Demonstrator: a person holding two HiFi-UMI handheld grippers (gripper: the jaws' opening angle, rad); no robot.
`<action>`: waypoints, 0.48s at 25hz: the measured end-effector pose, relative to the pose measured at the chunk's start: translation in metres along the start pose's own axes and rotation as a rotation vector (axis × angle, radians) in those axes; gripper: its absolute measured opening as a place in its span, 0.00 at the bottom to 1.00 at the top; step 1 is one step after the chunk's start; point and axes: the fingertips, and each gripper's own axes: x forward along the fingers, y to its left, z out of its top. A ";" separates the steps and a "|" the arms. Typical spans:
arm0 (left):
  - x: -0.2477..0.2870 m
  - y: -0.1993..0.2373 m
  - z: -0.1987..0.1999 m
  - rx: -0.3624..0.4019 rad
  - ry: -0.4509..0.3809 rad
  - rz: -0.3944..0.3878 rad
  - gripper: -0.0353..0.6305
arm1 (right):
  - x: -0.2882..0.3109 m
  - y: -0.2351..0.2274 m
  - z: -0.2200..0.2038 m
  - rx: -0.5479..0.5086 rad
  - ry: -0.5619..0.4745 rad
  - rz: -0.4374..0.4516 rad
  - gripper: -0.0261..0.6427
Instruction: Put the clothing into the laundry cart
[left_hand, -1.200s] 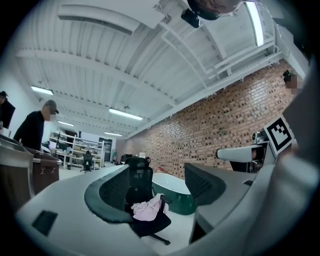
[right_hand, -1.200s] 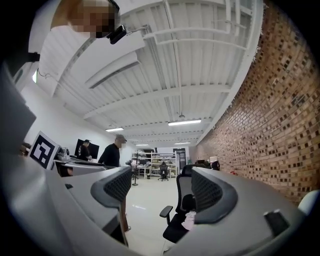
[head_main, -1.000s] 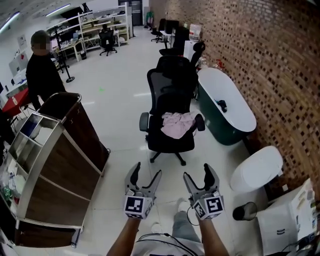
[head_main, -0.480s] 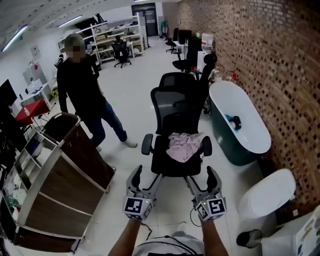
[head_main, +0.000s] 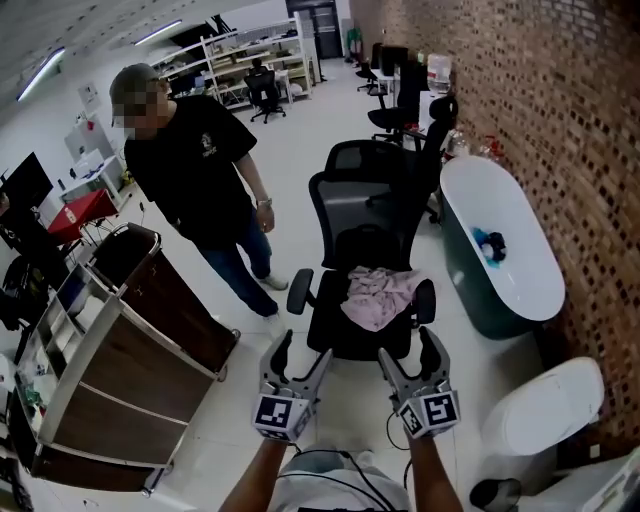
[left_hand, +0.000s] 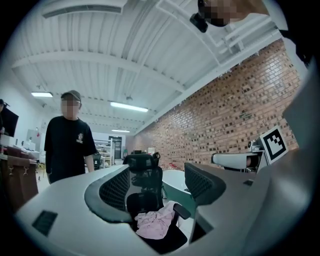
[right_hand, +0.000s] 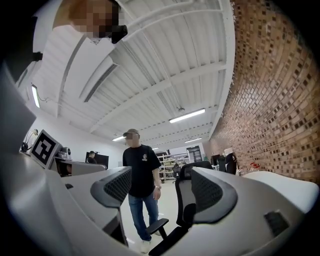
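Observation:
A crumpled pink garment (head_main: 378, 297) lies on the seat of a black office chair (head_main: 352, 215). It also shows low between the left jaws as the garment (left_hand: 154, 225). The brown laundry cart (head_main: 170, 305) with a metal frame stands to the left of the chair. My left gripper (head_main: 300, 350) and right gripper (head_main: 408, 348) are held side by side just short of the chair's front. Both are open with nothing between their fingers. In the right gripper view the jaws of the gripper (right_hand: 160, 187) frame the chair's back and armrest.
A person in a black T-shirt (head_main: 205, 180) stands between the cart and the chair. A white bathtub (head_main: 500, 255) runs along the brick wall at the right, with a white toilet (head_main: 540, 410) nearer. A second chair (head_main: 365, 160) stands behind the first.
The chair with the garment has come nearer to me and my grippers. The person has walked from the far left to stand close beside the cart and chair. Both grippers stay open.

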 end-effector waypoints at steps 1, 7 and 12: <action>0.007 -0.001 -0.003 0.001 0.007 -0.007 0.54 | 0.004 -0.005 -0.004 0.001 0.006 0.001 0.61; 0.069 0.010 -0.039 0.039 0.040 -0.072 0.54 | 0.040 -0.044 -0.039 0.008 0.056 -0.027 0.61; 0.144 0.033 -0.072 0.029 0.066 -0.155 0.54 | 0.091 -0.087 -0.075 -0.003 0.124 -0.079 0.61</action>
